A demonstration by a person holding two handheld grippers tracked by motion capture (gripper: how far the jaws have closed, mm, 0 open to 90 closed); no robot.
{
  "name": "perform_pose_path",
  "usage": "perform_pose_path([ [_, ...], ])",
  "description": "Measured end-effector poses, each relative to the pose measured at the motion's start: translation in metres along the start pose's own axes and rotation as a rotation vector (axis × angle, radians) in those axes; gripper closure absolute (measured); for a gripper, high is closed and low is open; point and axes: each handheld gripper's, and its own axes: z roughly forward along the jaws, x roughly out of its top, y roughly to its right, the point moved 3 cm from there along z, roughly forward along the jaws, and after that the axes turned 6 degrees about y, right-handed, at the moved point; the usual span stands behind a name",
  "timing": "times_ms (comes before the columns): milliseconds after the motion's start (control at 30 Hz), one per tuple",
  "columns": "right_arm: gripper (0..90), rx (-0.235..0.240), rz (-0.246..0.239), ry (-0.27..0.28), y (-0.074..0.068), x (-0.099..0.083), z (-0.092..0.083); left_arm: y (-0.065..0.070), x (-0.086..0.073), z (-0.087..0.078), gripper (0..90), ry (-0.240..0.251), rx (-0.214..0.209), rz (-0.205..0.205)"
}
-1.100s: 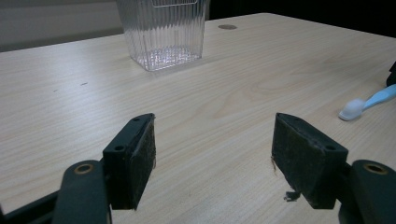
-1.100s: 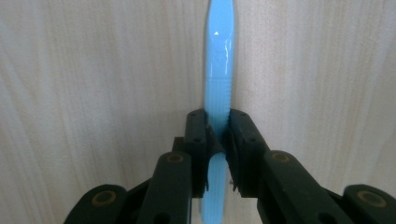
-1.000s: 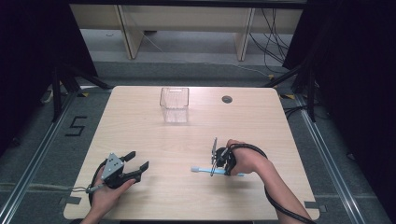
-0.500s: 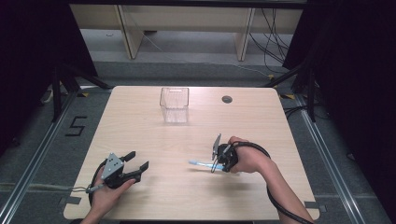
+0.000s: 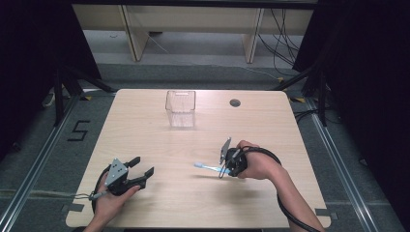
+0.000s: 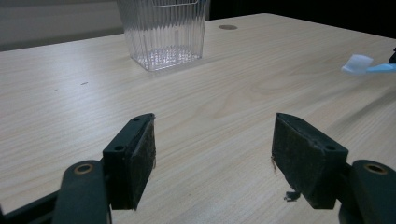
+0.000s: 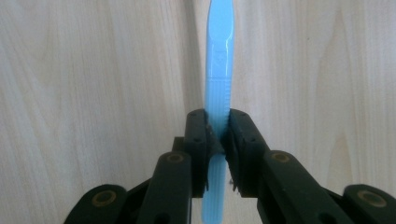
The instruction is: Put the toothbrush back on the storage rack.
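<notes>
A light blue toothbrush (image 7: 217, 70) is clamped between the jaws of my right gripper (image 7: 218, 135), its handle running up the middle of the right gripper view. From above, the right gripper (image 5: 226, 166) holds the toothbrush (image 5: 209, 167) lifted off the table, head pointing left. The toothbrush's white head (image 6: 357, 64) shows at the right edge of the left gripper view. My left gripper (image 5: 140, 168) rests low at the front left, open, nothing between its fingers (image 6: 135, 158). A clear ribbed plastic cup (image 5: 181, 108) stands upright at the back centre of the table; the same cup (image 6: 163, 30) is ahead of the left gripper.
The light wooden table (image 5: 145, 125) has a round cable hole (image 5: 235, 102) at the back right. Black curtains and cables lie beyond the table's edges. A floor mark "5" (image 5: 77, 130) is to the left.
My right gripper has lifted the toothbrush off the table and tilted it, moving slightly toward the back. The left gripper has stayed still.
</notes>
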Motion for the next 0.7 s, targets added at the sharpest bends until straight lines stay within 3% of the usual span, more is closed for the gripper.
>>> perform_pose_path([
  [133,79.1,-0.012,0.001,0.054,0.0004,0.0015,-0.0034,0.0006,-0.0002,-0.0010,30.0,-0.012,0.007,-0.007],
  [167,79.1,-0.010,0.034,0.082,-0.0027,0.0033,-0.0055,0.0004,-0.0002,-0.0010,30.0,-0.013,0.006,-0.003],
  [200,79.1,-0.010,0.034,0.082,-0.0027,0.0033,-0.0055,0.0004,-0.0002,-0.0010,30.0,-0.013,0.006,-0.004],
  [233,79.1,-0.005,0.020,0.121,-0.0027,0.0050,-0.0064,-0.0001,-0.0001,0.0009,30.0,0.008,-0.008,0.001],
  [400,79.1,-0.027,0.018,0.151,-0.0032,0.0050,-0.0071,-0.0002,0.0000,0.0010,30.0,0.006,-0.007,0.000],
  [433,79.1,-0.013,0.003,0.177,-0.0036,0.0055,-0.0067,-0.0001,0.0000,0.0010,30.0,0.006,-0.007,-0.001],
  [700,79.1,-0.019,0.037,0.238,-0.0056,0.0036,-0.0080,-0.0004,0.0000,0.0013,30.0,0.006,-0.007,-0.001],
])
